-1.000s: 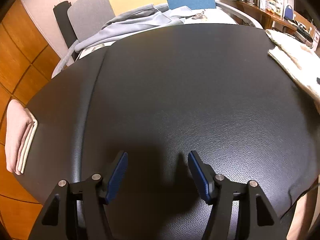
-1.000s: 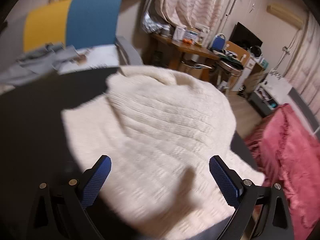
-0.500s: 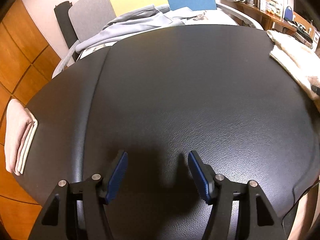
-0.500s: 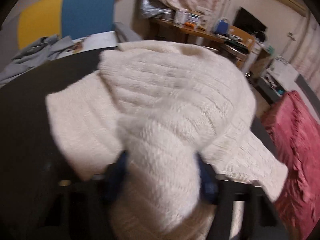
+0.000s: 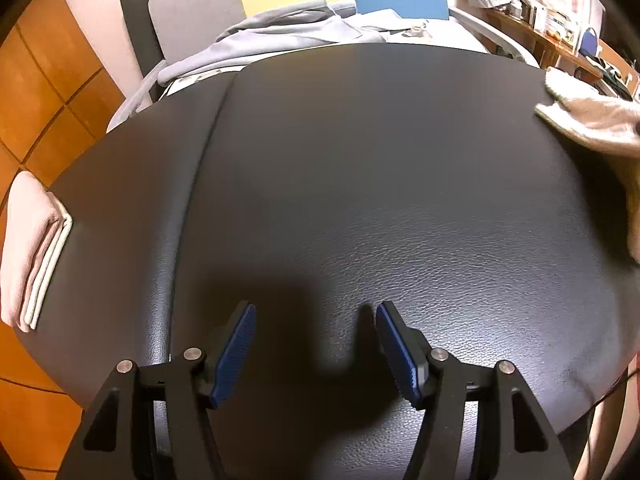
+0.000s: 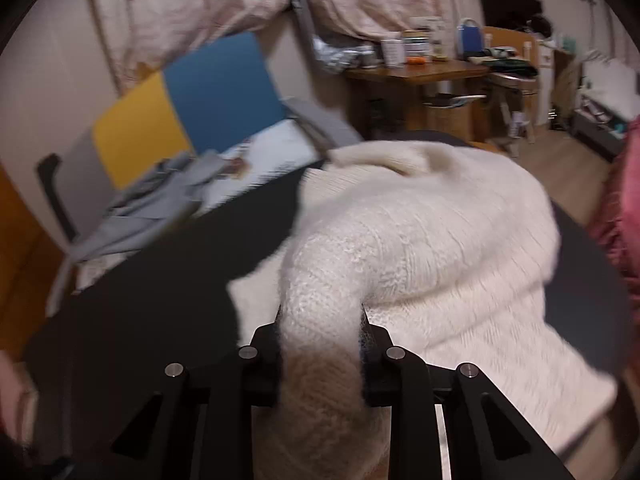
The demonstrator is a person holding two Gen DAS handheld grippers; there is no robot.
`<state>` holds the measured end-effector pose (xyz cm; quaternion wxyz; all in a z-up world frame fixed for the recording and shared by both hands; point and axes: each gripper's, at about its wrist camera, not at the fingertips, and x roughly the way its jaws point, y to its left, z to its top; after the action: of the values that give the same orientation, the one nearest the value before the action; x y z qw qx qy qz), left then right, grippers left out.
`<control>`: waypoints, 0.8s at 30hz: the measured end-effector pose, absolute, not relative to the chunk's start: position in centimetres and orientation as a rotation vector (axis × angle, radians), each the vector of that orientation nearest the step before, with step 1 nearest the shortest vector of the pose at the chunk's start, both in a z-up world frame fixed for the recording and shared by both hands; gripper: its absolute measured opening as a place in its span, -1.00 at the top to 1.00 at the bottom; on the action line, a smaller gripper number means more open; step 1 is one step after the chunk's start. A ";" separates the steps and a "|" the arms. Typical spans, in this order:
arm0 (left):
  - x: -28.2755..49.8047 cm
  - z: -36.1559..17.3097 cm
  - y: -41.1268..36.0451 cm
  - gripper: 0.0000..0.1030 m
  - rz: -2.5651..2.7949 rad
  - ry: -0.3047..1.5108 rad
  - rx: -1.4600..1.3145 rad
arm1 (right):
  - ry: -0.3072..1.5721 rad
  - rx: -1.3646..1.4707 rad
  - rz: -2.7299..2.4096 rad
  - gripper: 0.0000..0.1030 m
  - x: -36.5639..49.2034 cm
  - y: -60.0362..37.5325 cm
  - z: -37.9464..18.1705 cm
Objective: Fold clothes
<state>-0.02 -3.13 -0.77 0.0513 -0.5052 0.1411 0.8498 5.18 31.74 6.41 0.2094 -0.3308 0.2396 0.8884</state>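
A cream knitted sweater (image 6: 432, 240) lies bunched on the right side of the black leather table (image 5: 340, 168). My right gripper (image 6: 320, 344) is shut on a thick fold of the sweater, which bulges up between the jaws and hides the fingertips. The sweater's edge shows at the right of the left wrist view (image 5: 592, 124). My left gripper (image 5: 314, 344) is open and empty, low over the table's near middle. A folded pink and white garment (image 5: 32, 248) lies at the table's left edge.
A grey garment (image 5: 288, 32) lies on the chair (image 5: 192, 12) with grey, yellow and blue panels behind the table. A wooden desk (image 6: 420, 76) with clutter stands at the back right. A pink blanket (image 6: 624, 216) is at the far right.
My right gripper went from open over the sweater to shut on a fold of it, and has lifted and swung the fold leftward. The left gripper has stayed put.
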 end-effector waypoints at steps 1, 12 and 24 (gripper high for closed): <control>-0.1 -0.8 -3.3 -0.24 2.590 0.428 -1.540 | 0.671 -0.917 2.505 0.48 4.8 30.3 6.7; -1.7 -1.2 -6.8 -0.25 2.654 0.368 -1.584 | 0.678 -1.170 2.928 0.48 -1.3 9.1 4.0; -1.5 -1.2 -7.9 -0.24 2.673 0.337 -1.505 | 0.405 -1.091 3.081 -0.58 3.6 4.6 4.0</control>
<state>-1.54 -7.88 -1.23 0.0279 -0.4875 0.1091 0.8658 3.59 4.56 4.00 -0.0760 -0.3302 0.1225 0.9328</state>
